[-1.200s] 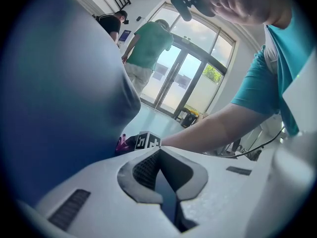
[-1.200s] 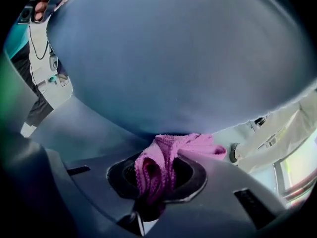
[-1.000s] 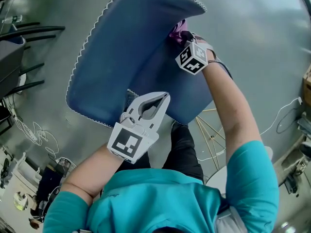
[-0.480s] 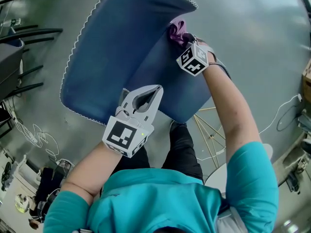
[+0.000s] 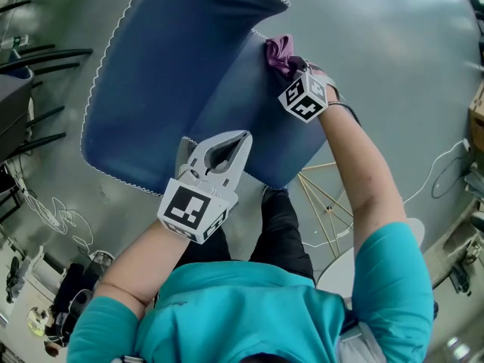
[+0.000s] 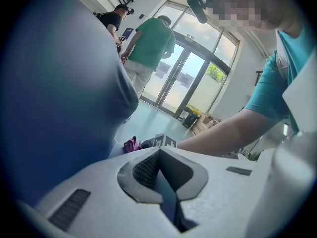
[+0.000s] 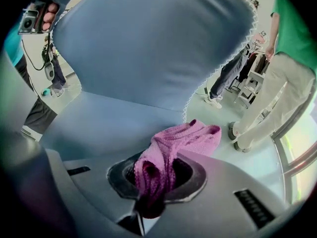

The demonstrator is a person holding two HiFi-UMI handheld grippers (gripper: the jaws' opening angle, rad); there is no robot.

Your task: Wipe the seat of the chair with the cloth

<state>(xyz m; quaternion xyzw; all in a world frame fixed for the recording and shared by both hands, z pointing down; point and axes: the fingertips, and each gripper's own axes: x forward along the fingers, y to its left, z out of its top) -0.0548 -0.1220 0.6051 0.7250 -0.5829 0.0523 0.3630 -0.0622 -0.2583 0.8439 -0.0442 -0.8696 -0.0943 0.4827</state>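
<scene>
— Which way must the wipe run?
— The chair has its seat spreading toward the person from the right gripper. Its fingers are clamped on the purple cloth at the far edge, beside the backrest.
— And the left gripper?
— Fingers closed on the seat's near edge, it seems.

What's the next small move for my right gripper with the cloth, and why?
Probably drag the right gripper toward you across the seat. Its jaws are clamped on the purple cloth, which sits at the seat's far corner beside the backrest, so most of the blue seat lies on your side of it.
</scene>
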